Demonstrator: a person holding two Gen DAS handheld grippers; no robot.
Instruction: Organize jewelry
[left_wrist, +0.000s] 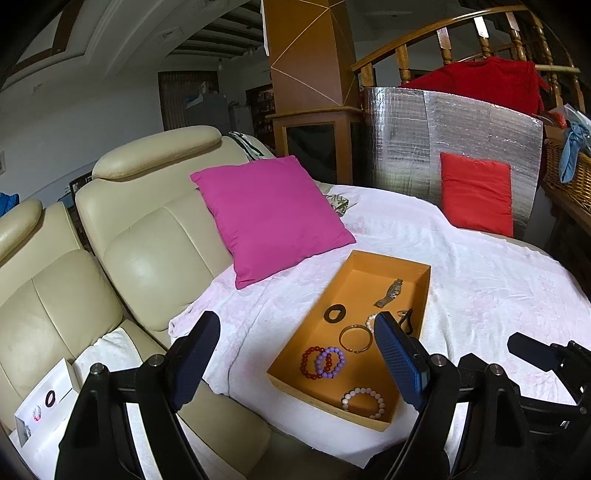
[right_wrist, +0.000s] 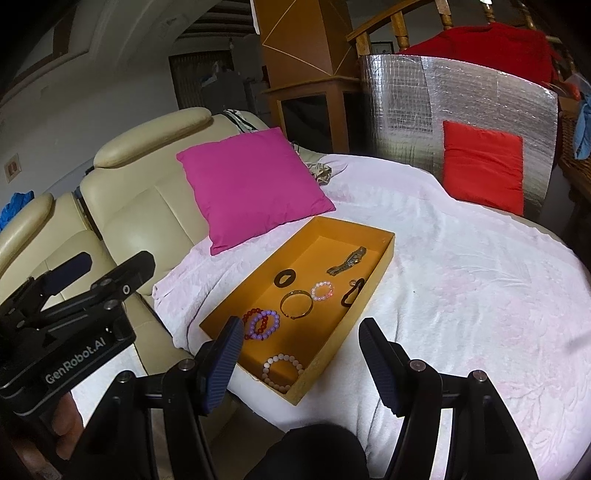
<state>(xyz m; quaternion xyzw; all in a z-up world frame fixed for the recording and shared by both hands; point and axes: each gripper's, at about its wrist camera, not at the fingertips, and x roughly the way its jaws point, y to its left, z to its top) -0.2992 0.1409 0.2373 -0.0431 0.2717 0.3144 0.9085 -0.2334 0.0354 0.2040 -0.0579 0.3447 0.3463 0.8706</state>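
Both hand-held grippers, left (left_wrist: 295, 350) and right (right_wrist: 299, 347), are hovering spread and empty. Bracelets are lying in the orange tray (right_wrist: 373, 280) at lower centre; the gold bangle (right_wrist: 295, 303) looks light, stiff, slippery, so pinching across its rim seems best.

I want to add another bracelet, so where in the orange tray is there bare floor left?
The far end of the orange tray, nearest the magenta pillow, is bare, bordered by the watch and dark ring. The near half is crowded: gold bangle, red-and-purple bracelets, pale bead bracelet.
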